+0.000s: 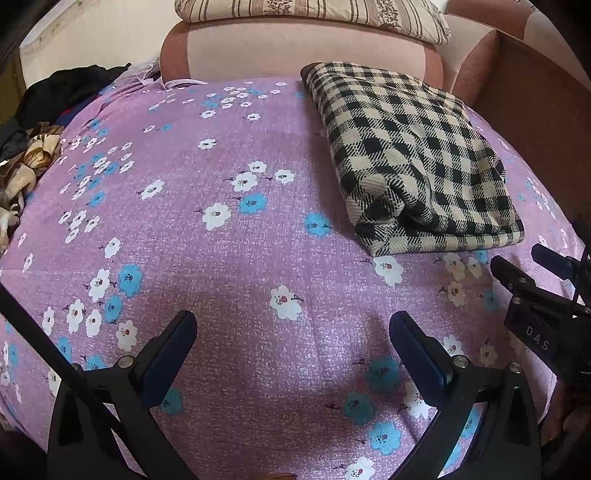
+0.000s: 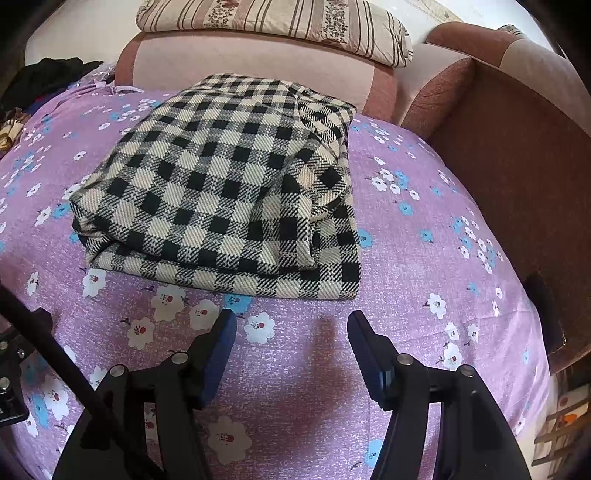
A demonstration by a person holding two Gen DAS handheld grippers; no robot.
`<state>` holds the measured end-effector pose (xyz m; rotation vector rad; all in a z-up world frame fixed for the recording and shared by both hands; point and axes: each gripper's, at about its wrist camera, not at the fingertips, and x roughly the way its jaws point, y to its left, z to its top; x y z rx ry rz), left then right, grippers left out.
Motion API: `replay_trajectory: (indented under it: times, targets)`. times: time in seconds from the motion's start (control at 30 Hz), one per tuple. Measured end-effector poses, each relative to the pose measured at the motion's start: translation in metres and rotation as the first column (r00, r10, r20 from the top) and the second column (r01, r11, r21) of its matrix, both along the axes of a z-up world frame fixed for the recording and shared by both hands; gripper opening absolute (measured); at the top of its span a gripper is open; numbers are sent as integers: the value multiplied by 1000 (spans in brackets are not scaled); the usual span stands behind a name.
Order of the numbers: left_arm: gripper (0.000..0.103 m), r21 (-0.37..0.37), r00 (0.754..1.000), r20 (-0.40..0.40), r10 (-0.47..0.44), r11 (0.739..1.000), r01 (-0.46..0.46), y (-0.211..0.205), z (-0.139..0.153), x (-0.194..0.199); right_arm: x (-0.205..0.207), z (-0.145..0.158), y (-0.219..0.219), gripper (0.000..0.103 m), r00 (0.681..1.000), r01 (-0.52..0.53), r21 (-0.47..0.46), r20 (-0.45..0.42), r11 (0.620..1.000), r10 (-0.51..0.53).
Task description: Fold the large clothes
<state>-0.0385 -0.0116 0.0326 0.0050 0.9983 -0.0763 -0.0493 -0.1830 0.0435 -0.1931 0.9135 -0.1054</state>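
Checked cloth (image 2: 229, 192), folded into a thick stack, lies on the floral bed sheet (image 2: 303, 369) just beyond my right gripper (image 2: 291, 350); both my right and left gripper (image 1: 293, 350) have jaws apart, empty. I judge it soft, weighty, floppy: pinch the near layered edge. Its far side and inner layers are hidden.

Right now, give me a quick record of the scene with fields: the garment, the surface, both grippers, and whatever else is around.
garment: checked black-and-cream cloth, folded into a thick rectangle
surface: purple floral sheet, garment lying on it
left gripper: open, empty, apart from the garment
right gripper: open, empty, just short of the garment's near edge
behind: pink sofa back with a striped pillow on top
far left: pile of dark clothes
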Motion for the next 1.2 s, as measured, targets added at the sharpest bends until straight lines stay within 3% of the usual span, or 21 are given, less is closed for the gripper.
replay_trajectory:
  times: [0.8, 1.2]
  targets:
    - [103, -26, 1000, -10, 20, 999, -20, 6, -1, 4, -2, 0, 7, 68, 1000, -15, -32, -1, 999, 15]
    - [103, -30, 999, 25, 36, 999, -35, 9, 6, 4, -1, -1, 7, 68, 1000, -15, -37, -7, 999, 15]
